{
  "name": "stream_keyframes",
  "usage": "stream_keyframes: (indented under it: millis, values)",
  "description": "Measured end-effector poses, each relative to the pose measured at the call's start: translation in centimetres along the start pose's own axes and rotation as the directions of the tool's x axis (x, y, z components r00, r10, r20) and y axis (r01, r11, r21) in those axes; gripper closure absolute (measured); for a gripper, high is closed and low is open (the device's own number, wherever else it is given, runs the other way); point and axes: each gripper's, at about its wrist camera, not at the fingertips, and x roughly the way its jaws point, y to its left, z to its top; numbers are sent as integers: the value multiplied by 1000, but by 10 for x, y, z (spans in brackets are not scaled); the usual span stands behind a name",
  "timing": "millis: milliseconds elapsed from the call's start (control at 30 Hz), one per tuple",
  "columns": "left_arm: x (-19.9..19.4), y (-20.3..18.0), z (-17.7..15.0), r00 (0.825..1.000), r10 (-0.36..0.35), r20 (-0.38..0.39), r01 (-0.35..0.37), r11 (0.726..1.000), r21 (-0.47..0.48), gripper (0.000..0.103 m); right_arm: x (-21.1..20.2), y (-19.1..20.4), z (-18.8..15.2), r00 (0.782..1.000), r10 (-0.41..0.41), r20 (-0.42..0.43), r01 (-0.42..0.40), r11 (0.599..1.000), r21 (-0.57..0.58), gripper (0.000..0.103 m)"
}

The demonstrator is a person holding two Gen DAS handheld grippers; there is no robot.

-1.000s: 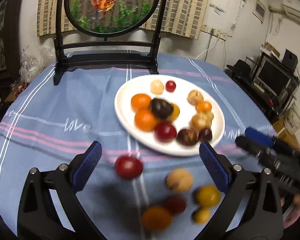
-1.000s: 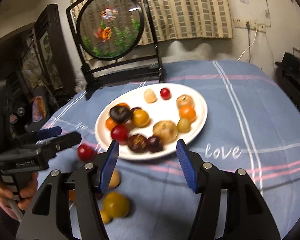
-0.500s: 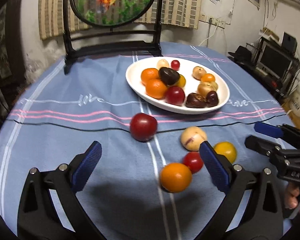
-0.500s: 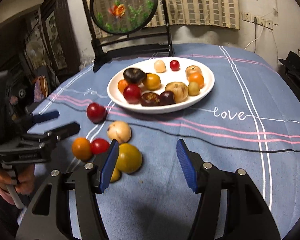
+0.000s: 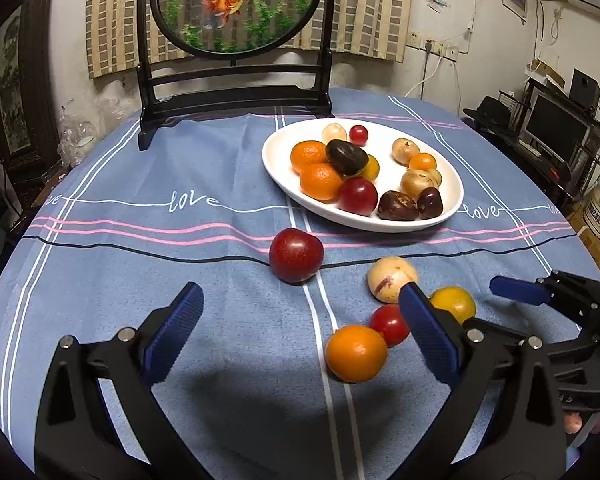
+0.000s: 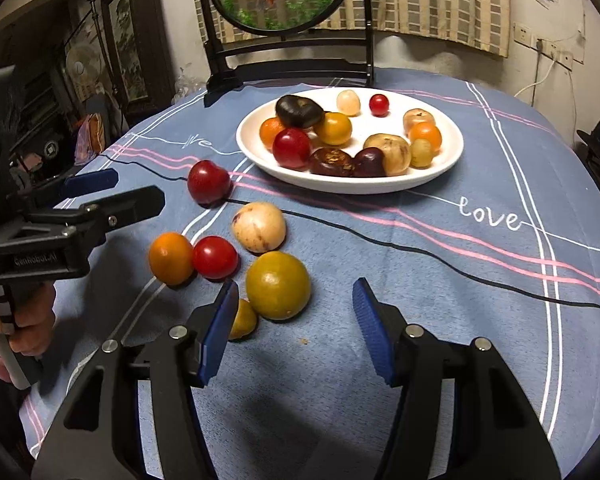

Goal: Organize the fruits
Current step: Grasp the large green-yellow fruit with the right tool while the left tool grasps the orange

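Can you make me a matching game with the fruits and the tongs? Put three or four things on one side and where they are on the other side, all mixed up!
Things:
1. big yellow fruit
2. dark purple fruit
3. orange fruit
4. right tongs

Places or states:
A. on the white plate, resting on other fruit
B. open, holding nothing
C. on the blue cloth, touching a small red fruit
D. on the cloth just ahead of the right tongs

Pairs: 1-D, 2-A, 3-C, 4-B
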Motion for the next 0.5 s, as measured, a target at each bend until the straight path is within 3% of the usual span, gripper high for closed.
stream_keyframes:
  millis: [233, 500]
  values:
    - [-6, -6, -2, 1000, -15, 10, 15, 1000, 21, 3, 6, -4, 4, 999, 47, 11, -47, 998, 48, 54]
    - [-12, -12, -6, 999, -28, 20, 27, 998, 54, 3, 24, -6, 5, 996, 80, -38, -76, 993, 95, 55]
